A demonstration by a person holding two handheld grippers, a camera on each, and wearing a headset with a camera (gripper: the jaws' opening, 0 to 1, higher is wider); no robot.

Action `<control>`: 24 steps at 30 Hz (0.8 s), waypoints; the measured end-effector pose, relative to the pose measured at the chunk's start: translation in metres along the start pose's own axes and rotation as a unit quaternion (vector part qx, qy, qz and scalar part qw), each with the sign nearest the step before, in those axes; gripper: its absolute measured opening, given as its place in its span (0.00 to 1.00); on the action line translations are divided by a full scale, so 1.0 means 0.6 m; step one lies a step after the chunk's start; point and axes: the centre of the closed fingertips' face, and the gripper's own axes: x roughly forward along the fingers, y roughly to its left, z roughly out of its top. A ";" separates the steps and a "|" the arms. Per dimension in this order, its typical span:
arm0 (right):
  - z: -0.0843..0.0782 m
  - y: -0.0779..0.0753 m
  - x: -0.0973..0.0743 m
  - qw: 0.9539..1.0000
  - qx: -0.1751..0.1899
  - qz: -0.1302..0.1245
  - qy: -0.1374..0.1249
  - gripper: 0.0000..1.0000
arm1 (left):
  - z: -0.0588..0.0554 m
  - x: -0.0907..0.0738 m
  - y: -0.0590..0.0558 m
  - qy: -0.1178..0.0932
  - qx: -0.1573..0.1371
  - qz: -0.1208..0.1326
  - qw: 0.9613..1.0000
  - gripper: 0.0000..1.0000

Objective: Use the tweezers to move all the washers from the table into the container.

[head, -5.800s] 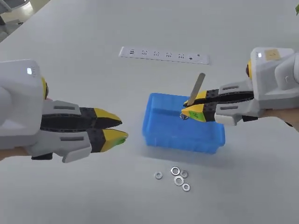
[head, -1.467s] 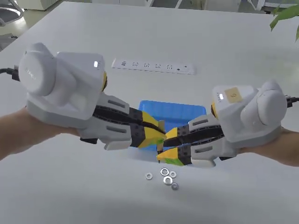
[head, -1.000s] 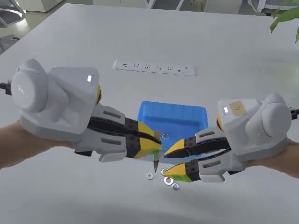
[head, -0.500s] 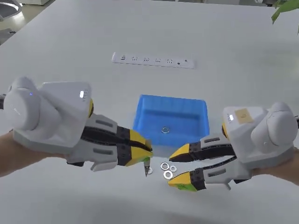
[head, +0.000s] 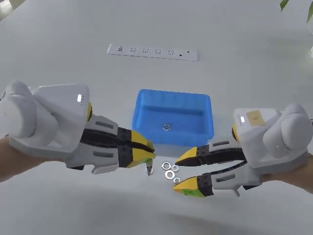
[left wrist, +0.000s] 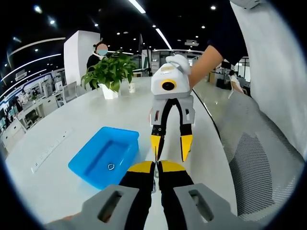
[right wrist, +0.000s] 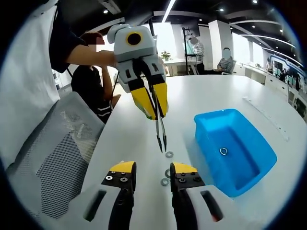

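The left gripper (head: 149,155) is clamped on thin silver tweezers (right wrist: 160,125), whose pointed tips aim down at the white table (head: 234,58), just beside a small cluster of silvery ring washers (head: 169,169). The right gripper (head: 178,175) stands near them, jaws apart. One washer (head: 167,128) lies inside the blue rectangular container (head: 172,94)
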 end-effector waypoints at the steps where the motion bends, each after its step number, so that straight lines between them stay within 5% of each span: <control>1: 0.000 0.000 0.000 1.000 0.002 0.000 -0.001 0.29 | -0.001 0.000 0.001 0.000 0.000 0.001 1.000 0.07; 24: -0.001 0.006 0.001 1.000 0.016 0.000 -0.007 0.29 | -0.003 0.008 0.008 -0.001 -0.002 0.000 1.000 0.07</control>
